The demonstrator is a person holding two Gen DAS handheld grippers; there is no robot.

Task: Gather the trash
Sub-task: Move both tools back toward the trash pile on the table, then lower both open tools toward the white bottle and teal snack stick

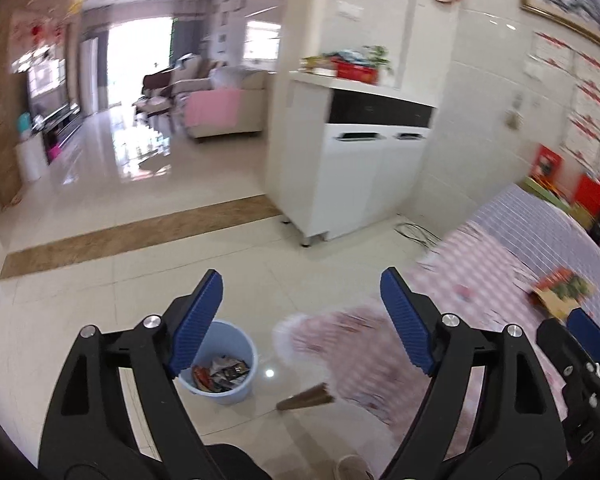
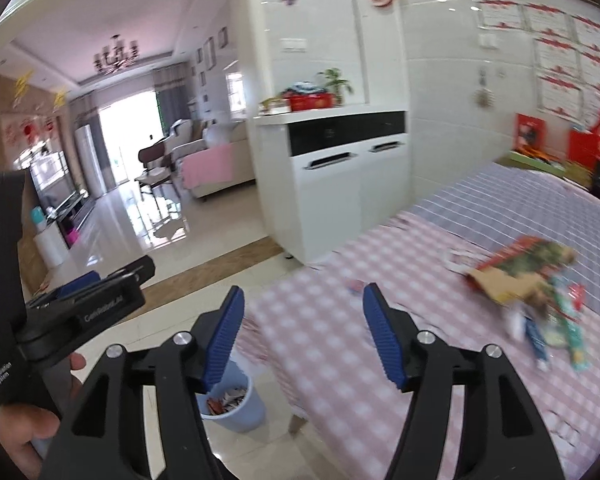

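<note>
A light blue bin (image 1: 236, 394) stands on the tile floor by the table's corner, with wrappers inside; it also shows under my right fingers (image 2: 236, 414). My left gripper (image 1: 300, 280) hangs open above the floor and the bin, nothing between its blue pads. My right gripper (image 2: 303, 292) is open and empty over the edge of the pink-checked table (image 2: 340, 340). On the cloth to the right lie a torn red-and-brown carton (image 2: 516, 268) and a blurred heap of wrappers (image 2: 556, 320). The carton (image 1: 560, 288) also appears in the left wrist view.
A white cabinet (image 1: 360, 168) stands against the tiled wall beyond the table, with cables (image 1: 416, 232) on the floor beside it. Red boxes (image 2: 592, 148) sit along the table's far edge. A wooden table leg (image 1: 306, 396) is close to the bin. Open floor runs left toward the living room.
</note>
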